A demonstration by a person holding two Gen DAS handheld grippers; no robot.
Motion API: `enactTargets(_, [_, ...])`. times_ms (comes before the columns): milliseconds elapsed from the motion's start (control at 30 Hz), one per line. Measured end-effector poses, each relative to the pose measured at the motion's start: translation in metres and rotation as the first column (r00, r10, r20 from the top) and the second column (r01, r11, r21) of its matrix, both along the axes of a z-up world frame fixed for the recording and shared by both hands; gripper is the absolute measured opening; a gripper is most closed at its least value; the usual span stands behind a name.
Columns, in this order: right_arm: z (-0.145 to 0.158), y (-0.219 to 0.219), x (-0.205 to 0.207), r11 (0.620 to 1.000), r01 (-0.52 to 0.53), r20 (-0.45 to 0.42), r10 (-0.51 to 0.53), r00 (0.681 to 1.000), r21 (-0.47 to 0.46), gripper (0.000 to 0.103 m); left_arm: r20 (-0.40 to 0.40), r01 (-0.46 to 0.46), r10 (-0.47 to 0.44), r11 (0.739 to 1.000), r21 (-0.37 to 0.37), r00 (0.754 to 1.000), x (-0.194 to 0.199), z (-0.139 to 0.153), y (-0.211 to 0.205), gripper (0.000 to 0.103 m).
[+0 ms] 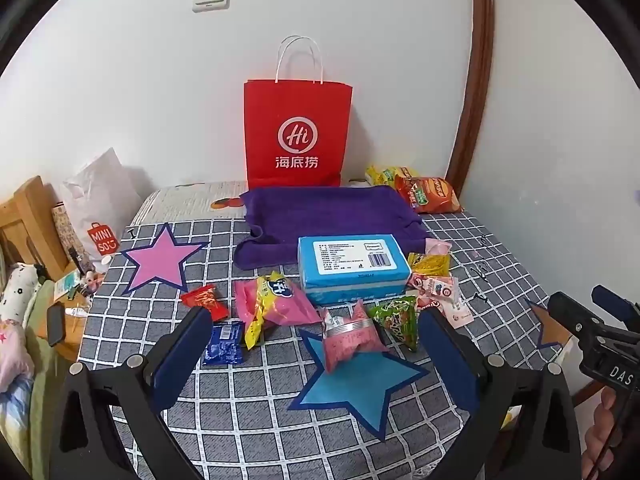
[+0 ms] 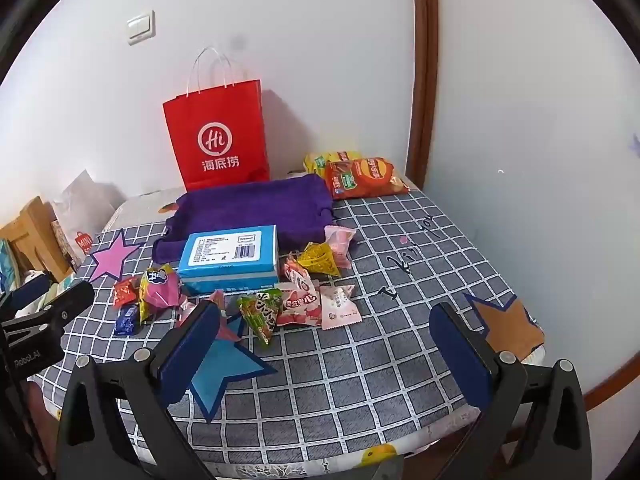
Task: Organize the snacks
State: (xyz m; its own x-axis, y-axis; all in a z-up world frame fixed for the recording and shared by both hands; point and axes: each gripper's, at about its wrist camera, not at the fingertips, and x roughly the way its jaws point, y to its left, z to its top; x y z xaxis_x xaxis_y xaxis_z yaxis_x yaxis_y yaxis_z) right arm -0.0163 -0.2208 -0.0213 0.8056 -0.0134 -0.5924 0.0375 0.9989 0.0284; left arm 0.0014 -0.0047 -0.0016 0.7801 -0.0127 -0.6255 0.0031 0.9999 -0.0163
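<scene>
Both grippers hang wide apart and empty over a grey checked cloth (image 2: 380, 360): left gripper (image 1: 320, 344) with a blue star (image 1: 356, 384) and pink snack packet (image 1: 348, 336) between its fingers, right gripper (image 2: 324, 336) over bare cloth. Beyond the fingertips, loose snacks (image 2: 296, 300) ring a blue box (image 2: 230, 258); farther back lie a purple towel (image 1: 332, 216) and a red bag (image 1: 298, 132) against the white wall.

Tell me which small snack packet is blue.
The small blue packet, lying alone at the pile's left edge beside the red packet; the other packets are pink, yellow or green.

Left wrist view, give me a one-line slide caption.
Open left hand-held gripper hovers over small snack packets scattered before a blue box and red bag.
</scene>
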Motion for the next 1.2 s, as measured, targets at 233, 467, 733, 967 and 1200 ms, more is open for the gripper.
enactTargets(233, [0.003, -0.002, 0.0, 1.0, -0.007, -0.014, 0.007, 1.0, 0.015, 0.103, 0.017, 0.023, -0.023, 0.999, -0.036, 1.0, -0.004, 0.006, -0.007, 0.103])
enactTargets(467, [0.002, 0.0, -0.003, 1.0, 0.0, -0.007, 0.0, 1.0, 0.017, 0.103, 0.02, 0.024, -0.023, 0.998, -0.059, 1.0, -0.005, 0.006, 0.004, 0.103])
enactTargets(733, [0.004, 0.001, -0.005, 1.0, -0.002, -0.005, 0.002, 1.0, 0.019, 0.103, 0.026, 0.024, -0.022, 0.998, -0.053, 0.999, -0.007, 0.005, 0.004, 0.103])
enactTargets(967, [0.004, 0.0, -0.005, 1.0, -0.005, -0.002, 0.005, 1.0, 0.021, 0.103, 0.028, 0.025, -0.023, 0.998, -0.056, 0.999, -0.007, 0.007, 0.003, 0.103])
enactTargets(1200, [0.005, 0.001, -0.005, 1.0, -0.011, 0.0, 0.011, 1.0, 0.025, 0.103, 0.029, 0.025, -0.023, 0.998, -0.056, 0.999, -0.007, 0.007, 0.003, 0.103])
